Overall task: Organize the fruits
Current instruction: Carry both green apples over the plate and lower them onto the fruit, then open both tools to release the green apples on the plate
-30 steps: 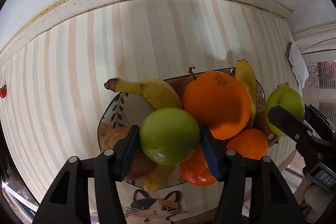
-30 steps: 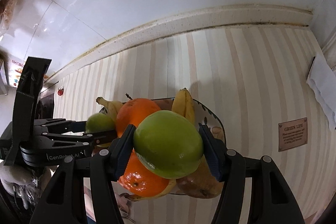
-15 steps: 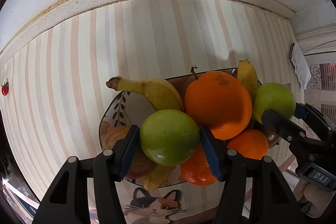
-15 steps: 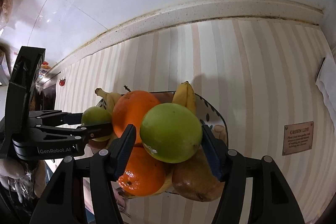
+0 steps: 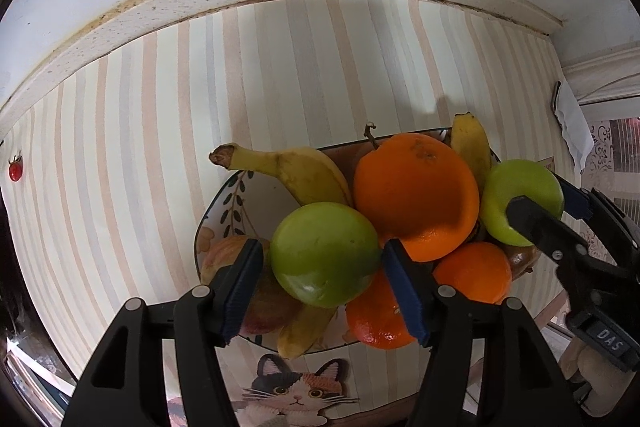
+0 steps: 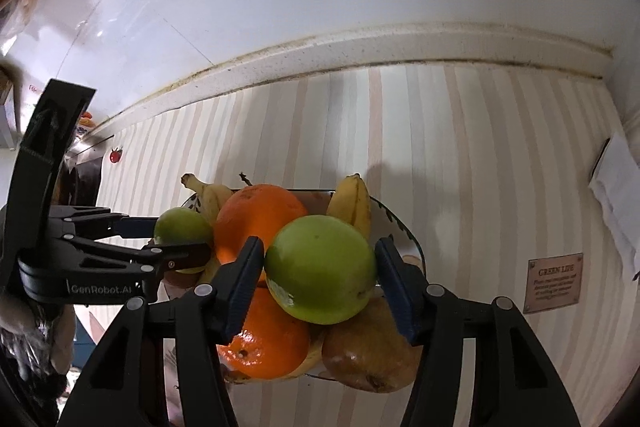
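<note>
Gripping a green apple (image 5: 325,254) in each tool, left tool (image 5: 322,291), right tool (image 6: 320,285), above fruit bowl (image 5: 224,211).

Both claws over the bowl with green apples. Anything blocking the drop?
Yes. The bowl is piled: the big orange and bananas sit under and between the left apple and right apple. Only a bare patch at the bowl's left.
</note>
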`<state>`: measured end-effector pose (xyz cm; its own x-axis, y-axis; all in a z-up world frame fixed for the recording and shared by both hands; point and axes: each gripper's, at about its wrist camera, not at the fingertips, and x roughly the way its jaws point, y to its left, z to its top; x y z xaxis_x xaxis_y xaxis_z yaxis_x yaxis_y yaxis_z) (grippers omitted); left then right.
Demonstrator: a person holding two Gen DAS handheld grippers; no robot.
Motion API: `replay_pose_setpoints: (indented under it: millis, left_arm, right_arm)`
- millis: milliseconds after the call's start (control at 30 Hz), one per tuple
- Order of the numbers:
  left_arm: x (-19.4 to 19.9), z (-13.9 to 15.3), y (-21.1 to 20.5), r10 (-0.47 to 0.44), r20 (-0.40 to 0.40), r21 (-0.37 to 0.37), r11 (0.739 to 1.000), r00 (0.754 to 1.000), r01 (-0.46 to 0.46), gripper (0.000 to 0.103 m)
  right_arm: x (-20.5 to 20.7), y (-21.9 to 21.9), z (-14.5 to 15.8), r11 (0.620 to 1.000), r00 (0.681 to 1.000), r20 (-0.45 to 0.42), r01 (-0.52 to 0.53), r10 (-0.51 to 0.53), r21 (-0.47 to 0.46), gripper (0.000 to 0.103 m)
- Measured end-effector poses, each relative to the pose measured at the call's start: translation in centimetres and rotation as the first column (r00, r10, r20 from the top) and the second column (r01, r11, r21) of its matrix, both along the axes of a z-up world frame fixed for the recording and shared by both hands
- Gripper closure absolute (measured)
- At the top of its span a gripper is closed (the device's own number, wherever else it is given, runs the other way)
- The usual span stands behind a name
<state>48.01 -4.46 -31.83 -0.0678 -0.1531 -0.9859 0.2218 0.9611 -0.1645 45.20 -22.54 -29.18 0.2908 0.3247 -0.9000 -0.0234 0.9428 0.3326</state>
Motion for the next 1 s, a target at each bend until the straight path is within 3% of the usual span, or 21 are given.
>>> replay_pose_setpoints:
  millis: [133,300,500,600,767,867,933,1000]
  left_arm:
    - [0.1,0.2,0.4,0.021,0.000,-0.015,1.000,1.000,-0.021,0.028]
    - [0.0,0.1,0.4,0.018,0.006,-0.006,1.000,1.000,-0.018,0.028]
    - [0.1,0.3,0.4,0.027,0.019,-0.001,1.000,0.999,-0.027,0.025]
    - [0.2,0.6,0.6,0.031,0.036,0.005,0.999,0.999,-0.031,0.014]
    - [0.3,1.3,1.1,0.048,0.061,0.004,0.999,0.997,-0.048,0.013]
    - [0.1,2.0,1.4,0.058,0.083,0.004,0.998,0.995,-0.058,0.013]
    - [-0.3,3.0,1.6,0.059,0.119,0.008,0.998,0.991,-0.061,0.013]
    - [-0.9,3.9,1.8,0.063,0.147,0.013,0.998,0.987,-0.066,0.013]
  right_arm:
    - [0.0,-0.9,0.1,0.998,1.000,-0.019,0.017,-0.016,0.060,0.044]
    - [-0.1,-2.1,-1.3,0.991,0.997,-0.066,0.058,-0.051,0.117,0.044]
    - [0.1,-2.0,-1.4,0.991,0.996,-0.070,0.059,-0.051,0.117,0.043]
    - [0.2,-2.3,-1.3,0.990,0.995,-0.074,0.068,-0.060,0.120,0.037]
    - [0.3,-2.7,-1.1,0.990,0.994,-0.075,0.086,-0.077,0.115,0.030]
    - [0.2,-2.9,-0.6,0.989,0.993,-0.072,0.101,-0.094,0.105,0.021]
    - [-0.1,-3.0,0.2,0.991,0.992,-0.063,0.113,-0.109,0.077,0.009]
    - [-0.7,-2.7,1.4,0.994,0.993,-0.042,0.112,-0.111,0.021,0.008]
